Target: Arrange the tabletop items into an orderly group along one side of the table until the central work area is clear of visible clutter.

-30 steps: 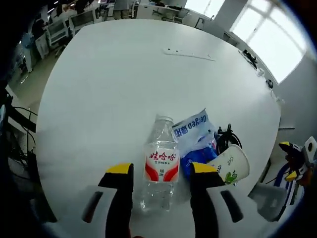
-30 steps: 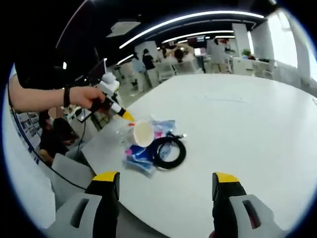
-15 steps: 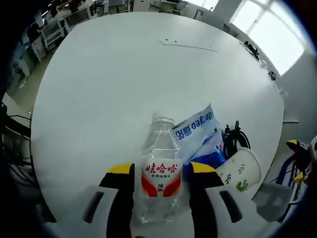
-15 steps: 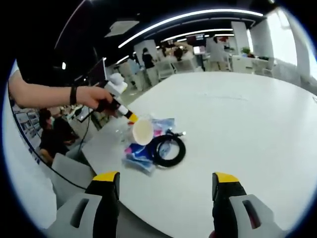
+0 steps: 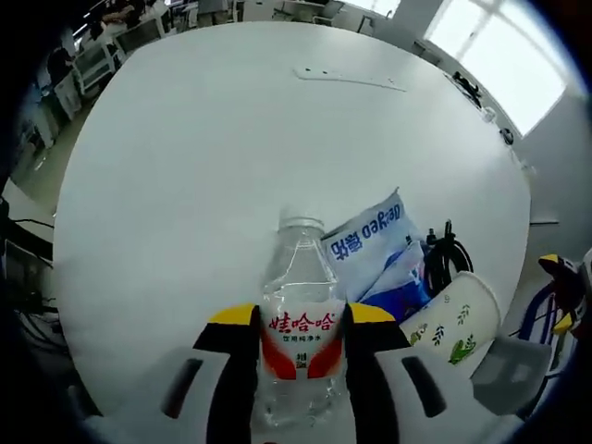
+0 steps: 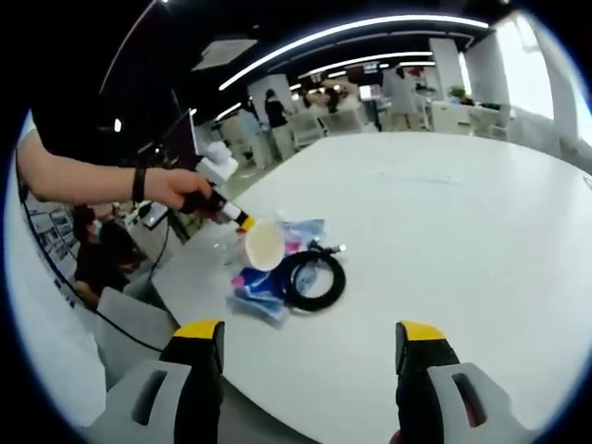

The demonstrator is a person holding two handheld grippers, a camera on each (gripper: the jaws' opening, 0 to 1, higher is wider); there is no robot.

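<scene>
Left gripper (image 5: 289, 319): both yellow-tipped jaws pressed against the sides of 1 clear water bottle (image 5: 298, 314), pinching it at the label. Bottle stands upright on the white round table (image 5: 203, 157), near the table edge closest to the cam. Label is red/white w/ Chinese characters; the small print under them is too small to read.

Right gripper (image 6: 309, 335): jaws spread wide, nothing between them, hovering over the table edge, well apart from the pile.

Counts by the bottle:
- 1 bottle.
- 1 white paper cup (image 5: 453, 324) w/ green leaf print, lying on its side, just right of the left gripper; mouth faces the right gripper view.
- 2 blue/white plastic packets (image 5: 375, 254), overlapping; upper one carries blue letters, upside down in the left gripper view, looks like "Deeyeo" plus Chinese chars, not fully legible.
- 1 black coiled cable (image 5: 444, 264), touching the packets, beside the cup.

All 4 kinds sit clustered at one side of the table. Rest of tabletop bare except 1 thin pale strip (image 5: 350, 79) far across.

Right gripper view: a hand (image 6: 171, 188) w/ dark wristband holds the left gripper at the pile; cup (image 6: 263, 246), cable (image 6: 313, 280) and packets (image 6: 264, 287) together; several ppl standing in the office bkgd.
</scene>
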